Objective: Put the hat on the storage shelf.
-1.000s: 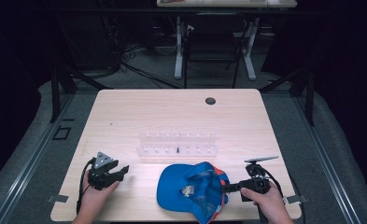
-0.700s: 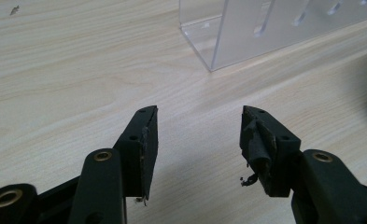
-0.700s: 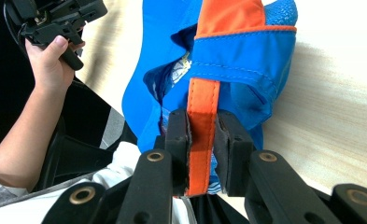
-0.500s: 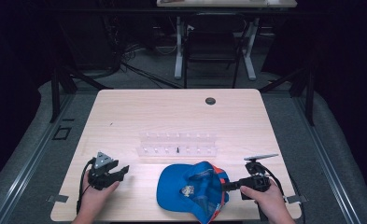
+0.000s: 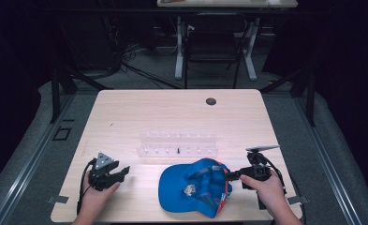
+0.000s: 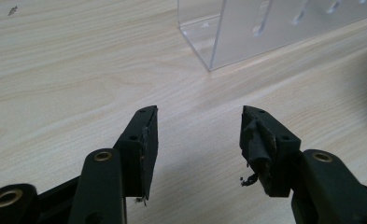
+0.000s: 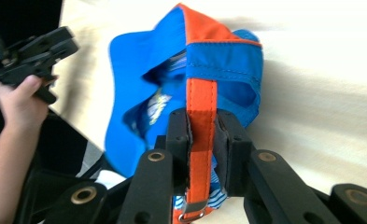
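Note:
A blue cap with orange trim lies upside down near the table's front edge, right of centre. My right gripper comes in from the right and is shut on the cap's orange back strap. In the right gripper view the pads pinch the strap from both sides, with its buckle end hanging below the right gripper. My left gripper rests low at the front left of the table. In its own view the left gripper stands open with only bare wood between the jaws.
A clear acrylic rack with a row of holes stands across the middle of the wooden table, just behind the cap; its corner lies ahead of the left gripper. A dark round grommet sits at the back.
My right hand has shifted slightly with the strap held, tugging the cap's rear a little. The left hand and gripper have stayed where they were.

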The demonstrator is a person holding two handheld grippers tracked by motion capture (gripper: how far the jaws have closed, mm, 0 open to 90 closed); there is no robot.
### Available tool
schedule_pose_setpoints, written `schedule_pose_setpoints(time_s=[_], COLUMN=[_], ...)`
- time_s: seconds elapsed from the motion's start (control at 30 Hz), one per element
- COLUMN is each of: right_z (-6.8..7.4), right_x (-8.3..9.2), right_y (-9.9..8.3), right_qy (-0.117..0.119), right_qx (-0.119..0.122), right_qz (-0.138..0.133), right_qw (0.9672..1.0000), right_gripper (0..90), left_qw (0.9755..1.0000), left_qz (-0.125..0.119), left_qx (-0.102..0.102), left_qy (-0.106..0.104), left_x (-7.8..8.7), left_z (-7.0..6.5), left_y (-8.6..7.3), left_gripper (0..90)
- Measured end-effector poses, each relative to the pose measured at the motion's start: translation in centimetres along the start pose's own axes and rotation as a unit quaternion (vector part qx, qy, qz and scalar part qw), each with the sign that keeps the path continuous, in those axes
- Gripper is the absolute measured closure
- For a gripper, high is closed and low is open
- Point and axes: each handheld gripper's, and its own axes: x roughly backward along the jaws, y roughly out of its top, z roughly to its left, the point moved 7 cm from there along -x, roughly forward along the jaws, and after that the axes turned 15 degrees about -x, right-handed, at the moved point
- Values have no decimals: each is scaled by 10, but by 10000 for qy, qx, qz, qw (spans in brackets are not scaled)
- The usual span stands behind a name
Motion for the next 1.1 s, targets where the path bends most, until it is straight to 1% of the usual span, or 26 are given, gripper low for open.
schedule_pose_setpoints(time_s=[0.03,0.07,0.1,0.13,0.17,0.2,0.27,0.3,0.37,0.4,0.43,0.47,0.53,0.57,0.6,0.63,0.7,0.73,0.83,0.87,0.97,1.0,1.03,1.07,1.1], right_z=[0,-6,-6,-7,-10,-12,-14,-13,-14,-15,-15,-15,-19,-21,-23,-23,-24,-25,-25,-22,-20,-19,-19,-17,-17], right_x=[0,-3,-3,-5,-6,-10,-11,-12,-12,-12,-12,-14,-14,-15,-15,-15,-15,-14,-12,-11,-9,-6,-6,-6,-6], right_y=[0,5,5,7,7,7,6,5,3,1,1,1,-1,-2,-2,-3,-3,-5,-7,-8,-8,-9,-9,-9,-9], right_qy=[0,-6,-6,22,23,67,72,116,107,116,116,131,103,94,82,90,70,105,115,228,277,298,298,296,296], right_qx=[0,-67,-67,-142,-154,-243,-224,-295,-222,-194,-194,-263,-214,-255,-224,-273,-246,-258,-224,-260,-288,-234,-234,-208,-208], right_qz=[0,44,44,-9,57,49,78,86,164,242,242,183,298,320,366,341,343,362,420,417,380,470,470,434,434], right_qw=[10000,10000,10000,9999,9999,9997,9997,9995,9996,9995,9995,9994,9993,9991,9990,9990,9991,9990,9988,9985,9985,9982,9982,9984,9984], right_gripper=[770,769,769,769,768,767,766,765,754,731,731,719,711,706,705,704,704,704,706,709,712,731,731,759,759], left_qw=[10000,10000,10000,10000,10000,10000,10000,10000,10000,10000,10000,10000,10000,10000,10000,10000,10000,10000,10000,10000,10000,10000,10000,10000,10000], left_qz=[0,0,0,2,-3,-6,-10,-8,-4,-7,-7,-1,11,10,9,9,8,2,15,12,15,16,16,8,8], left_qx=[0,1,1,2,1,13,31,18,5,7,7,-8,-20,-16,-16,-15,-14,-11,-15,-18,-18,-20,-20,-24,-24], left_qy=[0,2,2,1,1,-1,-3,-2,-1,-11,-11,-19,-19,-21,-20,-23,-20,-19,-14,-12,-13,-13,-13,-15,-15], left_x=[0,0,0,0,0,0,0,0,0,0,0,0,0,0,0,0,0,-1,-1,-1,-1,-1,-1,-1,-1], left_z=[0,0,0,0,1,1,1,1,0,-1,-1,-1,-1,-1,-1,-1,-1,-1,-1,-1,-1,-1,-1,-1,-1], left_y=[0,0,0,0,0,0,0,0,0,0,0,0,0,0,0,0,0,0,0,0,0,0,0,0,0], left_gripper=[472,472,472,472,472,472,472,472,473,472,472,472,472,472,472,472,472,472,472,472,472,472,472,472,472])
